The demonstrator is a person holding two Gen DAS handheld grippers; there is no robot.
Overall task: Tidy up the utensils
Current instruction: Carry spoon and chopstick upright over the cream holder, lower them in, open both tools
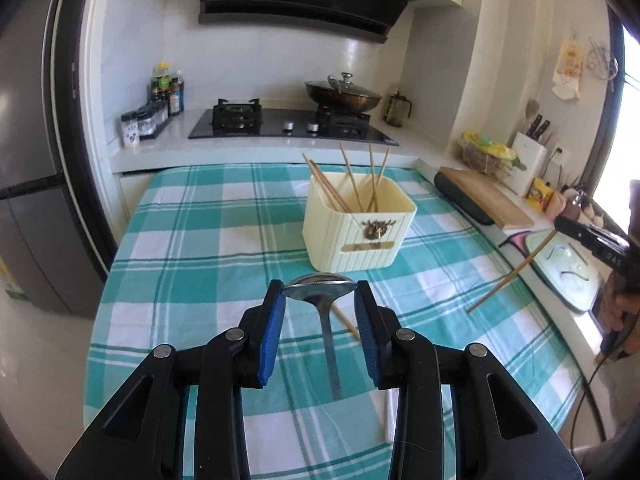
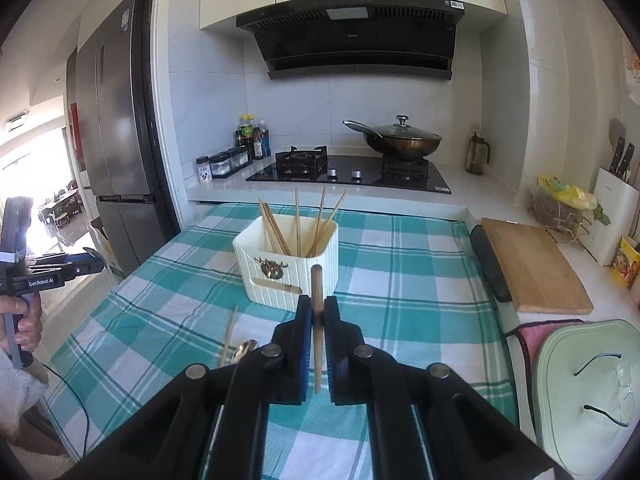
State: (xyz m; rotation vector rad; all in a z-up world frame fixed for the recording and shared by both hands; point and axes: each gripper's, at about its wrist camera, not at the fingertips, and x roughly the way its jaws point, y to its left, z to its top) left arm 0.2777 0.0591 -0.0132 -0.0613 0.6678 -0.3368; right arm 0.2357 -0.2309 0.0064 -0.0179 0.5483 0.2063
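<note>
The left gripper (image 1: 320,294) has its blue-padded jaws clamped across the bowl of a shiny metal spoon (image 1: 320,292), lifted above the teal-and-white checked tablecloth (image 1: 200,240). The spoon's bowl lies crosswise between the pads, and its handle hangs down and back toward the camera, so its long axis runs roughly along the gripper's line.

The right gripper (image 2: 317,312) has its jaws pressed together on a single wooden chopstick (image 2: 317,320). In the right wrist view the chopstick stands nearly upright, its blunt end rising just above the fingertips and its other end pointing down between the pads. The left wrist view shows the same chopstick (image 1: 512,272) from the side, slanting down from the right gripper (image 1: 576,232) toward the right edge of the cloth, with its lower tip near the fabric.

A cream ribbed plastic utensil holder (image 1: 356,228) sits toward the far middle of the cloth, with several wooden chopsticks (image 1: 352,184) leaning inside it, tips up.

One more loose chopstick (image 2: 229,336) lies on the cloth near the front, pointing roughly toward the holder. Only the right wrist view shows a second spoon (image 2: 244,350) beside it, partly hidden behind the gripper body. A white stick-like item (image 1: 387,416) lies on the cloth, seen in the left wrist view alone.
</note>
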